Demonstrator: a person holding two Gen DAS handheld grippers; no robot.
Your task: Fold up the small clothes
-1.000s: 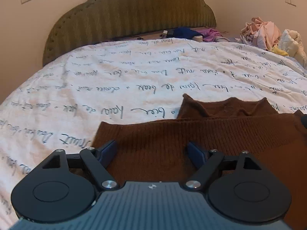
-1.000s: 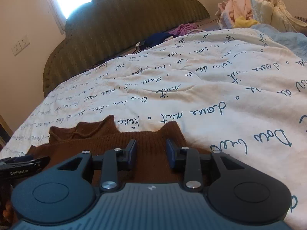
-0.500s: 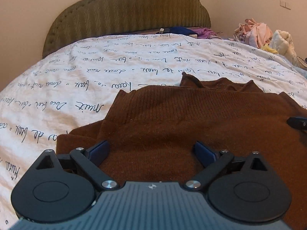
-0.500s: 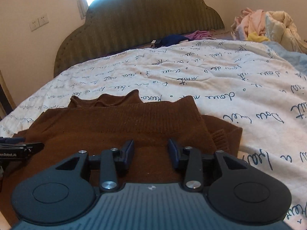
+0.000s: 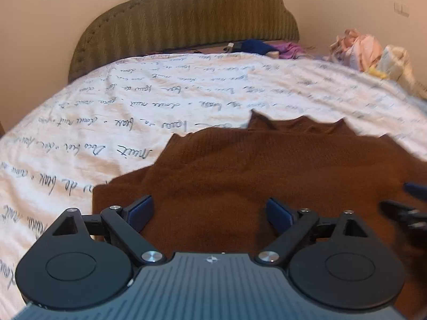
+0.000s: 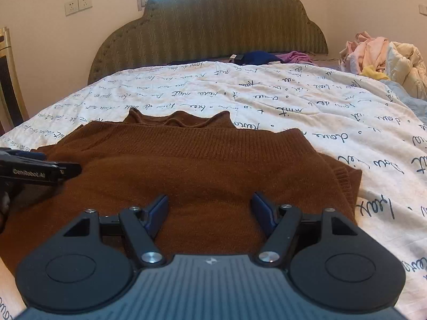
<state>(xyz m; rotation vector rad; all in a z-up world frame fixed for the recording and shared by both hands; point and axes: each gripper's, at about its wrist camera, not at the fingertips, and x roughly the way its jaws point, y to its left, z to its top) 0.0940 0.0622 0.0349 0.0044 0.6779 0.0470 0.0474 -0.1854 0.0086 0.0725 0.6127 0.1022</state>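
A brown knitted sweater (image 5: 267,165) (image 6: 200,165) lies folded on the white quilt with handwriting print (image 5: 133,112) (image 6: 307,106); its ribbed hem rests just short of the collar. My left gripper (image 5: 209,208) hovers over the sweater's near left part. Its jaws stand wide and are closing a little, and the pads press on nothing. Over the near right part, my right gripper (image 6: 210,202) has its jaws opening, with only the flat knit below them. Each gripper shows at the edge of the other view: the right gripper (image 5: 411,202), the left gripper (image 6: 40,170).
An olive padded headboard (image 6: 213,26) closes the far end of the bed. Blue and purple clothes (image 6: 267,57) lie below it. A heap of pink and cream laundry (image 6: 379,56) sits at the far right, above a light blue cloth (image 6: 405,93). Bare quilt surrounds the sweater.
Both grippers have drawn back from the sweater's far edge, so more of the folded knit shows ahead. The right gripper's jaws have widened and its view has levelled out.
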